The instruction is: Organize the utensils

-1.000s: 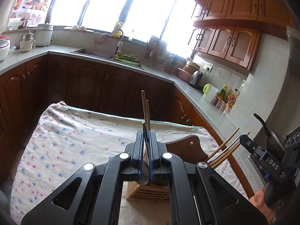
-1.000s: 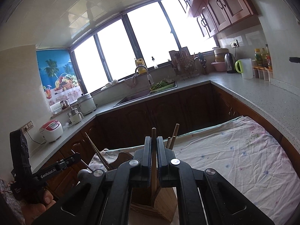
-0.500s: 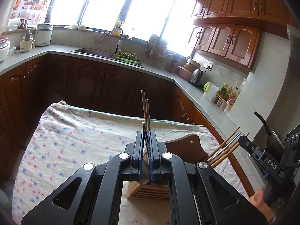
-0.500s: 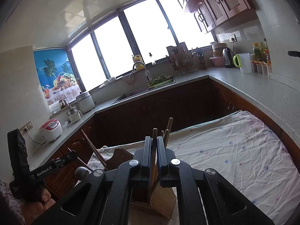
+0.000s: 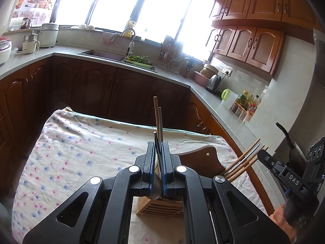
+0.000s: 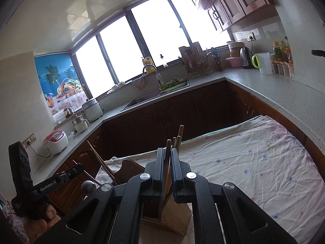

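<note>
The left gripper [image 5: 158, 148] is clamped on a thin metal utensil handle [image 5: 155, 140], above the pale wooden slotted utensil block [image 5: 160, 208] standing on the flower-printed white tablecloth [image 5: 81, 142]. 2 wooden chopsticks [image 5: 157, 118] rise just behind its jaws. The right gripper [image 6: 167, 158] is opening, its jaws narrowly apart with a brown wooden chopstick [image 6: 167, 156] between them, over the same block. More chopsticks [image 5: 241, 162] lean from the block's far side.
</note>
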A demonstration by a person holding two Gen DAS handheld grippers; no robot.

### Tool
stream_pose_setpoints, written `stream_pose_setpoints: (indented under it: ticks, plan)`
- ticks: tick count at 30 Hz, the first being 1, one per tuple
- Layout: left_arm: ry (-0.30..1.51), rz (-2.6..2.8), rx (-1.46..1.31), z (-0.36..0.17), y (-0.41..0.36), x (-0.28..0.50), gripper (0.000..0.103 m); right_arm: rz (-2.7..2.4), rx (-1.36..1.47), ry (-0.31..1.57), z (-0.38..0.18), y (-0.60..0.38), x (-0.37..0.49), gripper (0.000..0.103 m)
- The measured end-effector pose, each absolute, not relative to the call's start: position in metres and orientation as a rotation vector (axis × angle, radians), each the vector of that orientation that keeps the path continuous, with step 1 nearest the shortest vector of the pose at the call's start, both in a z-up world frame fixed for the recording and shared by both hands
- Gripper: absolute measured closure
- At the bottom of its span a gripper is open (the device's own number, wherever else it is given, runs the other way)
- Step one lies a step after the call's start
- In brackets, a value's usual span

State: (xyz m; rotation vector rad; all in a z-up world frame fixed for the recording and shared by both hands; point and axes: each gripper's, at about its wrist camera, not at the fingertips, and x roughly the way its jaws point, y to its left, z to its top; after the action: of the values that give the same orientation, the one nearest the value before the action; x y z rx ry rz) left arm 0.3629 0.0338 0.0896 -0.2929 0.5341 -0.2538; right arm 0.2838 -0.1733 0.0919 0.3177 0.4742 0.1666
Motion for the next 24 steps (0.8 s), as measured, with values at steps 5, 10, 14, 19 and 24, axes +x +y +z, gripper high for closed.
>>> stream_pose_setpoints:
  ticks: [5,10,14,19,24]
  plan:
    - [0.538,-0.244,-0.296,0.09,0.034,0.362,0.088,0.176,0.329,0.474,0.092,-0.173,0.282,0.08]
    - [0.526,-0.219,-0.294,0.091,0.035,0.357,0.062,0.186,0.337,0.457,0.095,-0.173,0.276,0.062]
    - [0.53,-0.195,-0.308,0.09,0.039,0.351,0.034,0.188,0.343,0.453,0.095,-0.175,0.274,0.036]
    - [0.543,-0.169,-0.333,0.087,0.047,0.34,0.017,0.189,0.347,0.446,0.094,-0.177,0.265,0.022]
    - [0.545,-0.163,-0.336,0.088,0.051,0.322,0.014,0.196,0.344,0.448,0.095,-0.176,0.251,0.019]
